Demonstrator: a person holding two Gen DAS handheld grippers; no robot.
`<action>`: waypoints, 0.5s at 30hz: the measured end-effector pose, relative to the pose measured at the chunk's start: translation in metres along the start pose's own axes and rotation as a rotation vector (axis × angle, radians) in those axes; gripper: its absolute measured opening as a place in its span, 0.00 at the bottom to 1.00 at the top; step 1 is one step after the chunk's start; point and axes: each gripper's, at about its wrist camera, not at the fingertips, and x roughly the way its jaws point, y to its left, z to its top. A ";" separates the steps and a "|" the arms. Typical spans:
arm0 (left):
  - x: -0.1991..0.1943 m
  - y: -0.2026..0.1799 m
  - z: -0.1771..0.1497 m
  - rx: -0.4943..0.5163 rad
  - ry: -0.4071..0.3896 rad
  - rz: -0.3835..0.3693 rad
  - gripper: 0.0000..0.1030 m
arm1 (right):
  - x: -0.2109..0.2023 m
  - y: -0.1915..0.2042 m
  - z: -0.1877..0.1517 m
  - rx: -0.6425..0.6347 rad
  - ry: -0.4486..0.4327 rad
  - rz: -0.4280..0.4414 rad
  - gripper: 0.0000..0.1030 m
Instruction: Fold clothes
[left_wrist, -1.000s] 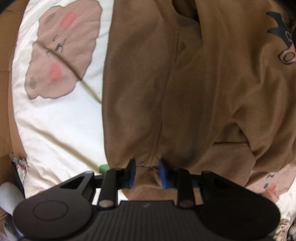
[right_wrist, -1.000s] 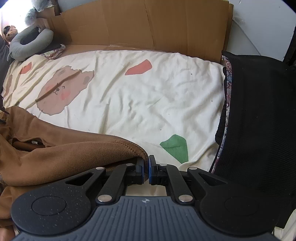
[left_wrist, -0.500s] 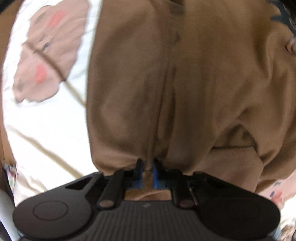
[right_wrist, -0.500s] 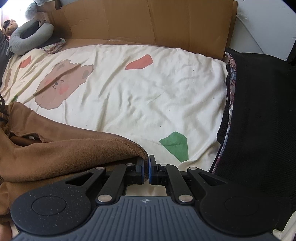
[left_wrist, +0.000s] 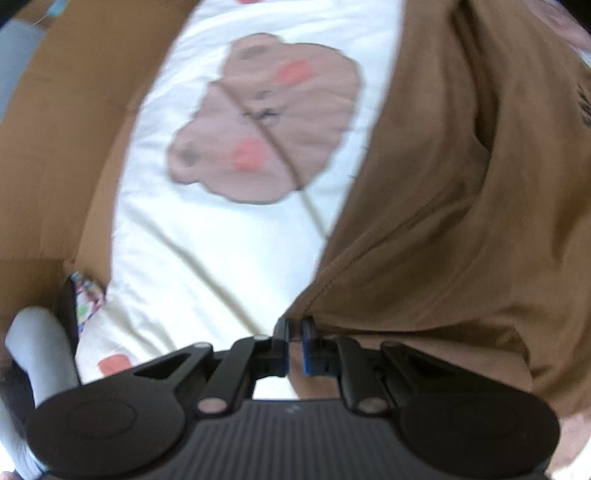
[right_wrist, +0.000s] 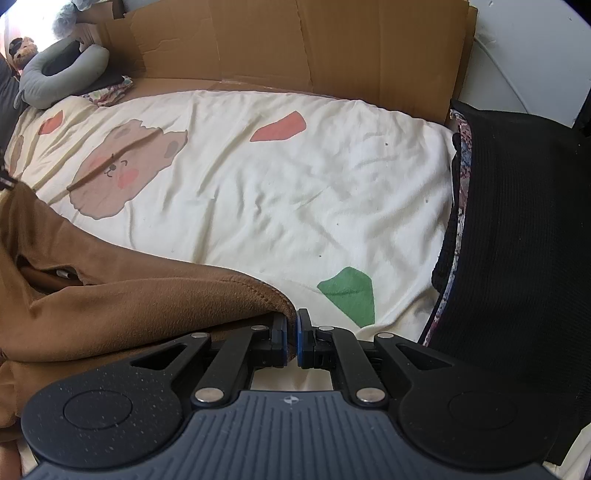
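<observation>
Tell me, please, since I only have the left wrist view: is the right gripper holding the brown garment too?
Observer: Yes, the right gripper is shut on a stitched edge of the brown garment.
Operator: Thank you. What lies to the right of it?
Observer: A black knit fabric covers the cream sheet's right side.
Operator: Is anything printed near that gripper?
Observer: A green patch on the sheet, just beyond the fingertips.
</observation>
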 end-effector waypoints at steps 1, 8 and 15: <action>0.004 0.001 0.001 -0.017 0.001 0.004 0.06 | 0.001 0.000 0.001 -0.004 -0.001 -0.001 0.03; 0.029 -0.001 0.005 -0.110 0.027 0.003 0.06 | 0.014 -0.002 0.005 -0.012 0.015 -0.015 0.03; 0.046 -0.009 0.000 -0.138 0.060 -0.039 0.11 | 0.026 -0.002 0.006 -0.023 0.045 -0.013 0.03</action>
